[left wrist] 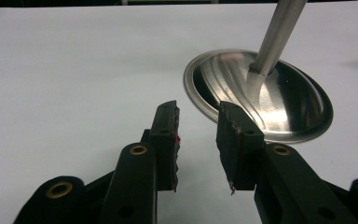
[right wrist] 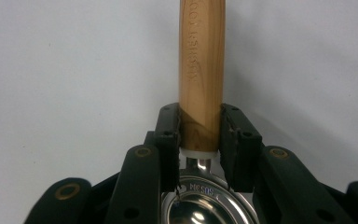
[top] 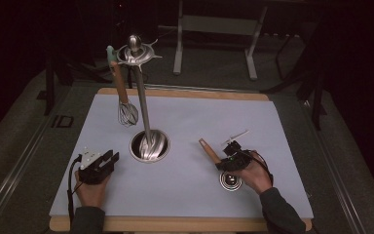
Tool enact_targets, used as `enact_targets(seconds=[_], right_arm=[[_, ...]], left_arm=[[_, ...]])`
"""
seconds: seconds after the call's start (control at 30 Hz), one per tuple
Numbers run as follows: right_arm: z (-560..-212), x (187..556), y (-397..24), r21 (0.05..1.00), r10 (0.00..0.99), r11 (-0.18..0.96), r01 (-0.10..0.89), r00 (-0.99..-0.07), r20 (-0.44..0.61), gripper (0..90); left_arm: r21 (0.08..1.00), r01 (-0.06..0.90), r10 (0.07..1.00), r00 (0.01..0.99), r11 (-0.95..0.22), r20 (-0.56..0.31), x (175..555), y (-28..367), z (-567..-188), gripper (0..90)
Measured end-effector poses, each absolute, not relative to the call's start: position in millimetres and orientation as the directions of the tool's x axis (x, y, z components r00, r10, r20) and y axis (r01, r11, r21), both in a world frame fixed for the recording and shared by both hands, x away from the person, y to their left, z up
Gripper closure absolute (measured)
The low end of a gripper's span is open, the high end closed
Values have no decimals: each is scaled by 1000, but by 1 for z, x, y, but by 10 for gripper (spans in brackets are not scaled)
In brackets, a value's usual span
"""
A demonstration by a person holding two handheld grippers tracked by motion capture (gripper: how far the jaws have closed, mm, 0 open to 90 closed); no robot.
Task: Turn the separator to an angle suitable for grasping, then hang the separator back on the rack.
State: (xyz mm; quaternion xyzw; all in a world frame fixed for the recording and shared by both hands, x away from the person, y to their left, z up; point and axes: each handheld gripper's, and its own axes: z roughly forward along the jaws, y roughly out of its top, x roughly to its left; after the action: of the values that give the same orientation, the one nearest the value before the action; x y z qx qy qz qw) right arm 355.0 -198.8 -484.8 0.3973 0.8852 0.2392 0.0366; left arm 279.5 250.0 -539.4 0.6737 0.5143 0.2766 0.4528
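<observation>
Right tool (top: 231,157) clenched on the ladle (right wrist: 201,74), low on its wooden handle, bowl down on the bench right of the stand (top: 148,145). Left tool (left wrist: 198,140) released, left of the stand. Whisk (top: 126,113) hangs already; ladle's lift and hanging remain.

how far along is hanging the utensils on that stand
Done: a whisk already hangs from the ring at the top of the metal stand. In hand: the right claw is shut on the wooden handle of a ladle, whose steel bowl lies low by the paper-covered table. The left claw is open, holding nothing, beside the stand's base. Left: the ladle likely still has to go up onto the ring.
</observation>
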Motion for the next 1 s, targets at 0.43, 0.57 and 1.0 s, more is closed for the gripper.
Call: enact_targets(seconds=[0.43, 0.57, 1.0], right_arm=[[-480, 355, -199, 511, 700, 567, 646, -705, 116, 702], [-479, 355, -197, 539, 694, 561, 628, -712, 107, 702], [-470, 354, -193, 637, 676, 530, 561, -732, 83, 702]], left_arm=[[896, 438, 944, 317, -66, -86, 279, 250, -539, 691], [898, 435, 945, 316, -65, -84, 278, 250, -539, 691], [901, 430, 947, 311, -60, -86, 278, 250, -539, 692]])
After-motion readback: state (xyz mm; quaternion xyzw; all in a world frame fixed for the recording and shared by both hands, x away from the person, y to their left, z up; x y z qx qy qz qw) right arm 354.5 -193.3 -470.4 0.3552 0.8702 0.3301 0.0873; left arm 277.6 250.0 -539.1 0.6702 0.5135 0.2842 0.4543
